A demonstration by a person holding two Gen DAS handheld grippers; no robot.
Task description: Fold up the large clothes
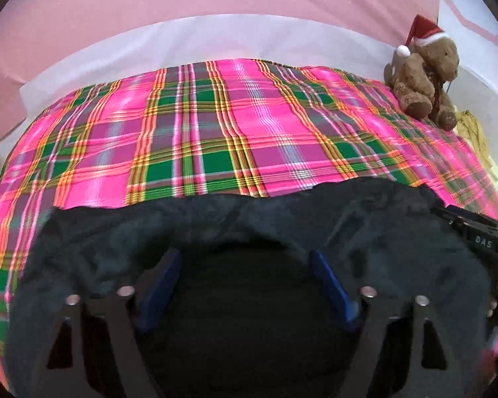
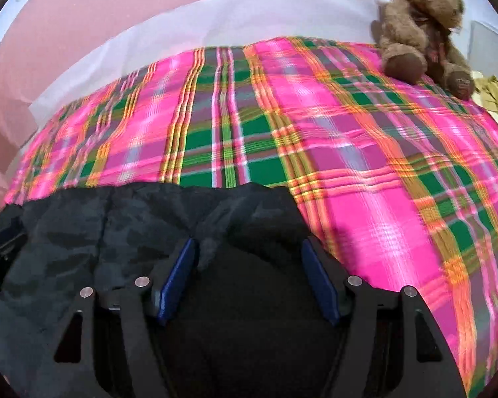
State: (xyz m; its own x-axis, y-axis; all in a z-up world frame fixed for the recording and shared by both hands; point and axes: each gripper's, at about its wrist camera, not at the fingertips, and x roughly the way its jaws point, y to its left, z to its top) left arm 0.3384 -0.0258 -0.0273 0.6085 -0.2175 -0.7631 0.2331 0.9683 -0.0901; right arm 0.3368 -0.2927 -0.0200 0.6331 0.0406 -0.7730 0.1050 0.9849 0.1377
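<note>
Dark garment (image 1: 215, 232) is shown bunched at the bed's near edge, on the plaid cover (image 1: 215, 126), its long axis along that edge. Left gripper (image 1: 245, 285) and right gripper (image 2: 249, 278), equally near, are held spread, grasping nothing.

Both wrist views look steeply down and forward along their own tool, close over a dark garment (image 1: 282, 232) on the plaid bed cover (image 1: 215, 126). Left view sits left of the right one. Shared: garment, cover, pink wall (image 2: 116, 10), teddy bear (image 1: 425, 76) at far right.
</note>
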